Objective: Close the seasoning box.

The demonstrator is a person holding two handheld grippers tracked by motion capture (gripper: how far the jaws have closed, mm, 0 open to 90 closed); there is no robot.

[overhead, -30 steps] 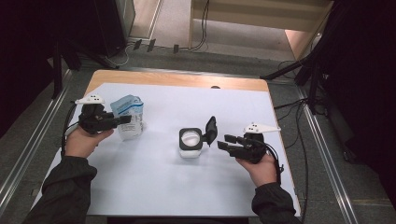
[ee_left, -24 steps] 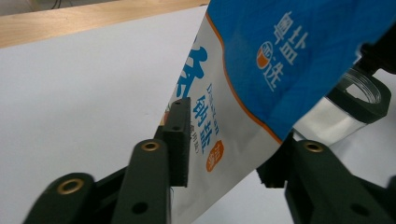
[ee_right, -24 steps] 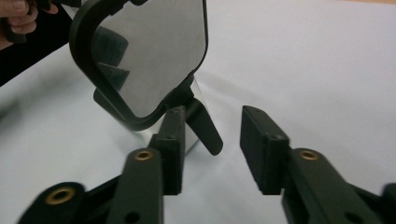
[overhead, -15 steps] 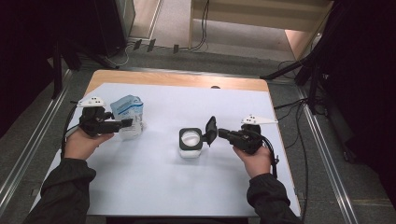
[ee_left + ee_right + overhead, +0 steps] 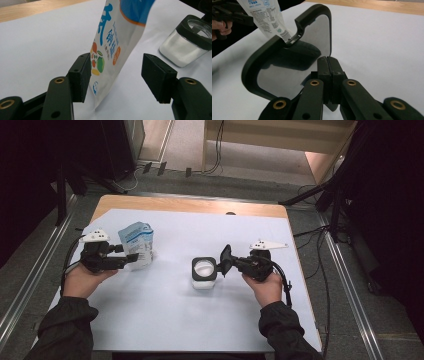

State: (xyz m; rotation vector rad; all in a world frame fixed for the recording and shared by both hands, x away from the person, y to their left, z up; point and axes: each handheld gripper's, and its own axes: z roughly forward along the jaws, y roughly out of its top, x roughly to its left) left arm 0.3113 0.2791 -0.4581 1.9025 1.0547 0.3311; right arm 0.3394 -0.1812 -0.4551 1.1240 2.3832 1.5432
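Note:
A blue and white printed pouch (image 5: 137,244) stands on the white mat at the left. My left gripper (image 5: 125,258) has its jaws either side of the pouch's (image 5: 112,47) lower part. They have just been opening; one pad (image 5: 81,75) lies against the pouch and the other pad (image 5: 158,76) stands well off it. A square jar (image 5: 204,270) with a black rim and white contents sits mid-table, also as the jar (image 5: 187,42). Its black-framed lid (image 5: 225,257) stands on edge just right of the jar. My right gripper (image 5: 327,61) is shut on the lid's (image 5: 289,57) rim.
The white mat (image 5: 200,320) covers most of a wooden table (image 5: 190,206), with bare mat in front and behind. Metal rails run along both sides of the table, and cables lie on the floor at the right and at the back.
The left jaws have spread apart around the pouch, which still stands. The right jaws have closed on the lid's rim, and that hand has shifted slightly toward the jar.

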